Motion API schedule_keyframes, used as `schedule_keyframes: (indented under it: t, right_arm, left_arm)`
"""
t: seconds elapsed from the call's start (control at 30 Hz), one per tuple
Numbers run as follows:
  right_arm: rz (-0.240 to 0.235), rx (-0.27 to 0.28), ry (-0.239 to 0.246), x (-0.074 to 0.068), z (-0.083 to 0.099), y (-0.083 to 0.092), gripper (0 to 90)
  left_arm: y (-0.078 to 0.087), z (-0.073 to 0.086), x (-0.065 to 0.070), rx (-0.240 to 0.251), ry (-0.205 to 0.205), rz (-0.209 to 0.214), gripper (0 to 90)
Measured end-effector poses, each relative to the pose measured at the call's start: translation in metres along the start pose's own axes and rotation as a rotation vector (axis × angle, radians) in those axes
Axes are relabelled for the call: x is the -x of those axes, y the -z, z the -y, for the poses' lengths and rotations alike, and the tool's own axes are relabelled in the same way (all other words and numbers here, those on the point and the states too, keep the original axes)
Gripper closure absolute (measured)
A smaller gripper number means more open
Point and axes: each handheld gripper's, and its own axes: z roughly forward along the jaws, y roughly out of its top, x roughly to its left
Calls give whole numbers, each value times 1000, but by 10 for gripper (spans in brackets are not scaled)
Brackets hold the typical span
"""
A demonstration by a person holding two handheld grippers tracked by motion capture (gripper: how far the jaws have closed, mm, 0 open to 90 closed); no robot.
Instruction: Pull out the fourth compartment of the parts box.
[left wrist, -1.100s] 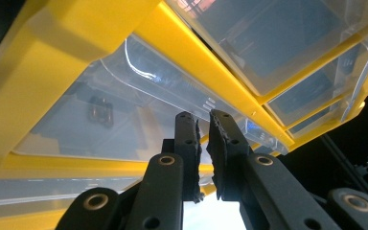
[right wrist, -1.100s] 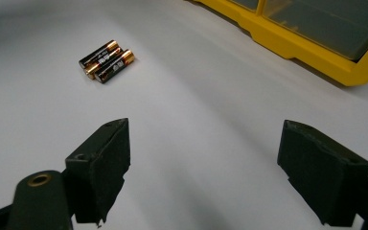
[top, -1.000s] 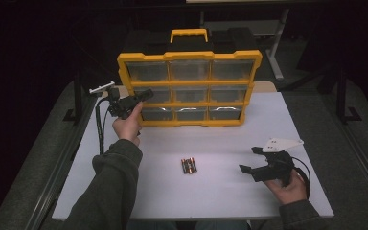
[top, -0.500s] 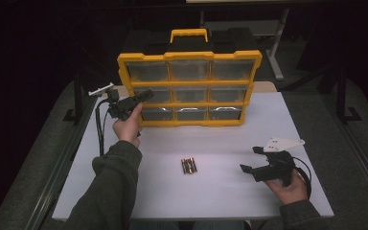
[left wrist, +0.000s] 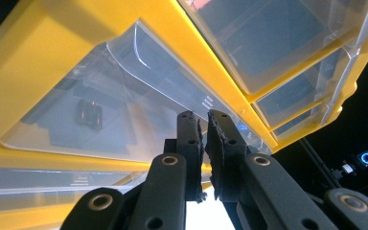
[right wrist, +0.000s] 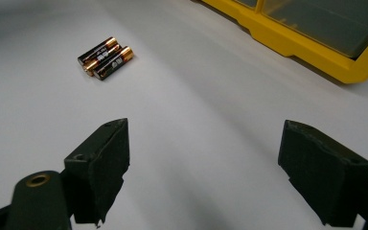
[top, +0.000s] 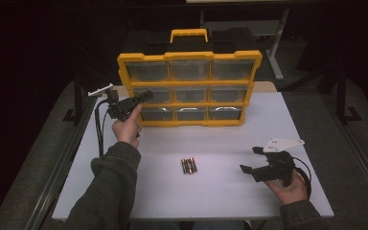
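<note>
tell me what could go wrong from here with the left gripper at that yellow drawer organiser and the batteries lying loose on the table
1. The left gripper is shut at a clear plastic drawer of the upright yellow drawer organiser. Pulling could tip the cabinet forward.
2. The copper-and-black batteries lie loose on the white table. The open right gripper might nudge them rolling.

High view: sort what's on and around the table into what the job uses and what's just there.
In use:
- yellow plastic organiser with clear drawers
- left gripper, shut at its left-hand drawers
- black-and-copper batteries
- right gripper, open

Just there:
- white table
- grey desk frame behind
</note>
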Motion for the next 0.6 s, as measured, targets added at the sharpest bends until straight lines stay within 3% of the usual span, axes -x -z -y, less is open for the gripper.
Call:
schedule_keyframes:
  t: [0.6]
  right_arm:
    - [6, -8, 3, -1, 1, 1, 167]
  left_arm:
    - [7, 5, 3, -11, -9, 9, 835]
